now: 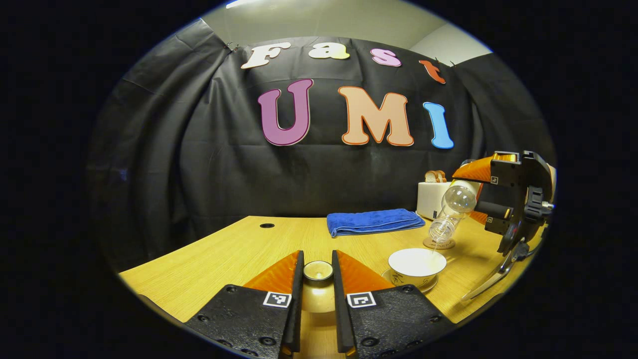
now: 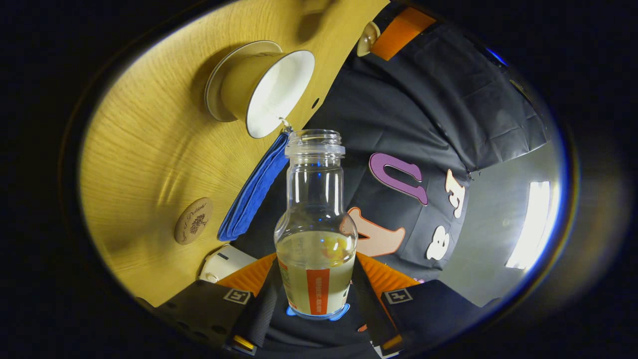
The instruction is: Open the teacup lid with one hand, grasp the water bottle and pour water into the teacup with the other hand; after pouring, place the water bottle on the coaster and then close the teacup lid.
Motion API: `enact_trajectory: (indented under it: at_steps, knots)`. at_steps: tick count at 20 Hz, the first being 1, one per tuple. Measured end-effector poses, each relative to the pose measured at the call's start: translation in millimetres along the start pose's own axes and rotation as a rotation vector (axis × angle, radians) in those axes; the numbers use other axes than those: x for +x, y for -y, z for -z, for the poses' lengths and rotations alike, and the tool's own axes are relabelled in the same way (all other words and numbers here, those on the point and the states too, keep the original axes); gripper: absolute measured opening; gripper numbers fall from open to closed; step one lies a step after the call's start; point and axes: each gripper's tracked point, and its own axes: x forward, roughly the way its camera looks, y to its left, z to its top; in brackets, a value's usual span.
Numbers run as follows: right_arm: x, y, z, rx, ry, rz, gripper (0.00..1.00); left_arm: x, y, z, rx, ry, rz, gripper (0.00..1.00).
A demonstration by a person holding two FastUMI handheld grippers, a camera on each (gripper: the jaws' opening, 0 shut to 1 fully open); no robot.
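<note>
In the left gripper view, the left tool (image 1: 317, 279) sits low over the wooden surface (image 1: 209, 259), its two fingers pinching the knob of the lid (image 1: 318, 271) from both sides, the lid held clear of the cup. Behind it lies a folded blue towel (image 1: 371, 221). To the right, the open teacup (image 1: 416, 265) stands on its saucer (image 1: 428, 286), just in front of the round coaster (image 1: 441, 244). Above the cup, the bottle (image 1: 451, 212) is tipped mouth-down, and a thin stream of water falls from it into the cup. The right tool (image 1: 491, 207) grips the bottle near its base. A white toaster (image 1: 432, 198) with bread stands at the back.

In the right gripper view, the right tool (image 2: 316, 294) presses on the bottle's (image 2: 315, 234) lower body, liquid pooled near its base, the mouth pointing at the teacup (image 2: 264, 89). The coaster (image 2: 193, 220) lies bare, beside the towel (image 2: 254, 192).
</note>
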Motion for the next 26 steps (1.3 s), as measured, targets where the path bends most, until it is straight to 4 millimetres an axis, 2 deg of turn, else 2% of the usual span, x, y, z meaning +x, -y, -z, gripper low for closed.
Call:
enact_trajectory:
  at_steps: [6,11,15,18,22,23,24,26]
  knots:
    - [0,-1,-2,0.010,0.006,0.001,0.83,1,2,-1,0.000,0.000,0.008,0.26]
    - [-10,-28,-7,0.202,-0.013,-0.087,0.81,0,1,-1,0.000,-0.001,0.008,0.27]
    - [-22,-50,-18,0.391,-0.024,-0.183,0.83,0,2,-1,0.000,-0.001,0.008,0.26]
    - [-22,-50,-16,0.559,-0.035,-0.233,0.84,0,1,-1,0.000,-0.001,0.008,0.26]
    - [-28,-52,-18,0.862,-0.059,-0.278,0.79,-1,0,-1,0.000,-0.001,0.005,0.26]
    - [-27,-50,-17,0.933,-0.067,-0.279,0.82,-1,0,-1,0.000,-0.002,0.005,0.26]
    - [-27,-48,-13,1.001,-0.079,-0.275,0.79,0,0,-1,0.000,-0.002,0.005,0.26]
    - [-28,-45,-4,1.129,-0.092,-0.271,0.82,0,1,-1,-0.001,-0.002,0.005,0.26]
